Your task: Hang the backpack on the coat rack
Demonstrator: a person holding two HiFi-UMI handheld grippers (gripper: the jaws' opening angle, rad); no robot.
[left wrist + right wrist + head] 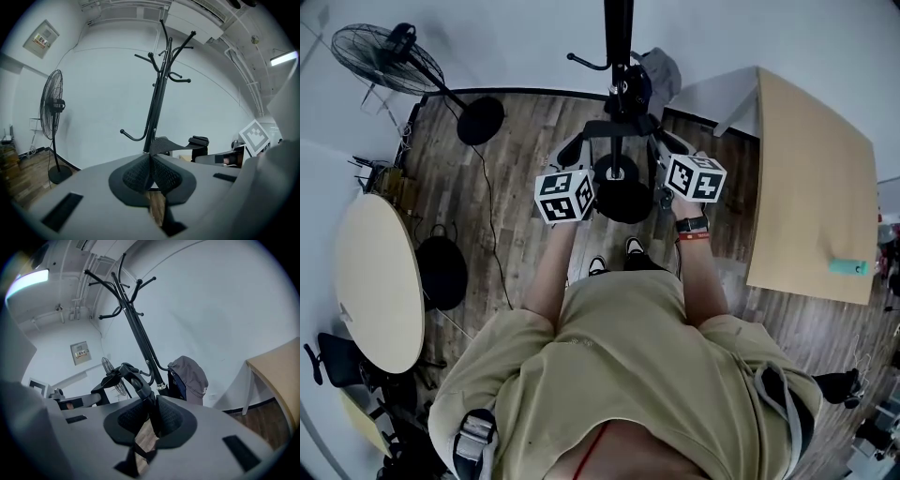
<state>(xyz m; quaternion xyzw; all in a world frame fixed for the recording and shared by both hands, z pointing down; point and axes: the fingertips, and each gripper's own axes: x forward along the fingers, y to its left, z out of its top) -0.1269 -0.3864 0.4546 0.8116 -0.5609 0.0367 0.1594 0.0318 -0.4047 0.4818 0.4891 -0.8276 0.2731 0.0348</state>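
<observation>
Jaws of left gripper (151, 172) and right gripper (153, 420) clamp a black strap (171, 144) beside the coat rack (157, 99).

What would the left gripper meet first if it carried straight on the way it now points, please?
Most likely the coat rack's pole, straight ahead past the strap in its jaws, though depth is unclear.

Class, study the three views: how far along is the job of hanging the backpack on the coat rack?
Done: the backpack is at the coat rack, beside its pole. In hand: the left claw and right claw are each shut on a black strap. Left: whether the backpack already rests on the low hook is unclear; a strap must sit over a hook, and both claws must let go.
</observation>
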